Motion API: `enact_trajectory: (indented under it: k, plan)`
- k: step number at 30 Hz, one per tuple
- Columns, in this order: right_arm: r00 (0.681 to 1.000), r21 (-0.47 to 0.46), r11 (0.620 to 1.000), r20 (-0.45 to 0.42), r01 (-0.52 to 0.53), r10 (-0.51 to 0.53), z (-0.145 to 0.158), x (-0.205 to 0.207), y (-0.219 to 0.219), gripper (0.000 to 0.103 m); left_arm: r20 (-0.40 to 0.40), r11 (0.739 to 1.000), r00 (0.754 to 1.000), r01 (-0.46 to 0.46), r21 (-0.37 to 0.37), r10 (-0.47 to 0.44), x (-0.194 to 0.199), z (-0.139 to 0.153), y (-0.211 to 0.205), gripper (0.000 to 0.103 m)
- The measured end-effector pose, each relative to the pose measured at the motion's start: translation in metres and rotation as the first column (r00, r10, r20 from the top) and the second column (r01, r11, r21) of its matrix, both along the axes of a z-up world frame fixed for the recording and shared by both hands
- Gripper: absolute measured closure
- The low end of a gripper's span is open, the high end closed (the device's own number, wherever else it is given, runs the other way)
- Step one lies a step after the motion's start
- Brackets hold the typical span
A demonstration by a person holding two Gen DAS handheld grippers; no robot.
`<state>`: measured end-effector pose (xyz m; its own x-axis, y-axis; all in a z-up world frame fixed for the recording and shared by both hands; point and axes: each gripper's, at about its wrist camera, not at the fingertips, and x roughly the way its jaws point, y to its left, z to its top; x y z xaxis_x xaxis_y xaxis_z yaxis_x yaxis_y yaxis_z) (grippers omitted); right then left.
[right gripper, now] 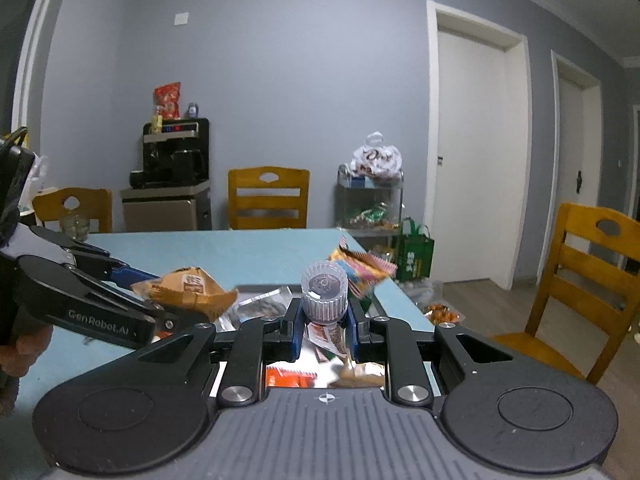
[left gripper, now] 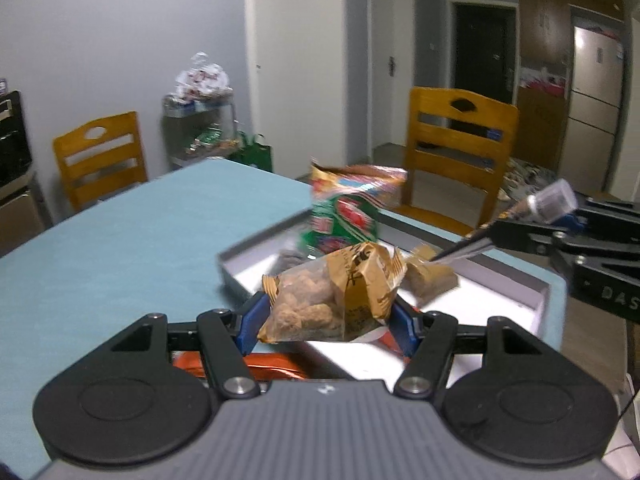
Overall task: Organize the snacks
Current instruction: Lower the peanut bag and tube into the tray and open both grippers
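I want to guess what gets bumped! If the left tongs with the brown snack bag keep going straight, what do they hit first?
Probably the green and red snack bag standing in the grey tray. It sits right ahead of the left tongs and their brown snack bag, though blur makes the depth hard to judge.

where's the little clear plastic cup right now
The clear cup is clamped in the right gripper, held above the grey tray, to the right of the brown snack bag that the left gripper holds.
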<state>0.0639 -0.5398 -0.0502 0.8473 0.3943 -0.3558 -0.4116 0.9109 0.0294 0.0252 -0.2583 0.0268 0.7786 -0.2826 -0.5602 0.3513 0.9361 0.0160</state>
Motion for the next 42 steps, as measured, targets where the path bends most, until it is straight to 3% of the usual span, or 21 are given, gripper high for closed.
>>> enact_trajectory:
  k: [5, 15, 23, 29, 42]
  plan:
    - [1.000, -0.002, 1.000, -0.023, -0.018, 0.018, -0.012, 0.002, -0.004, 0.080, -0.057, 0.999, 0.997, 0.046, 0.015, -0.045, 0.005, -0.017, -0.021, 0.041]
    - [0.996, -0.028, 0.998, -0.068, -0.061, 0.059, -0.033, -0.001, -0.010, 0.080, -0.117, 0.998, 0.992, 0.052, 0.036, -0.047, 0.025, -0.040, -0.038, 0.041]
    - [0.997, -0.069, 0.995, -0.042, -0.073, 0.070, -0.042, -0.004, -0.006, 0.080, -0.136, 0.998, 0.990, 0.052, 0.047, -0.045, 0.036, -0.049, -0.045, 0.040]
    - [0.995, -0.108, 0.992, -0.088, -0.064, 0.055, -0.048, 0.005, -0.003, 0.080, -0.141, 0.997, 0.989, 0.049, 0.057, -0.041, 0.041, -0.054, -0.048, 0.040]
    - [0.985, -0.101, 0.994, -0.170, -0.039, 0.022, -0.052, 0.033, -0.001, 0.080, -0.137, 0.997, 0.990, 0.023, 0.070, -0.014, 0.050, -0.056, -0.052, 0.040]
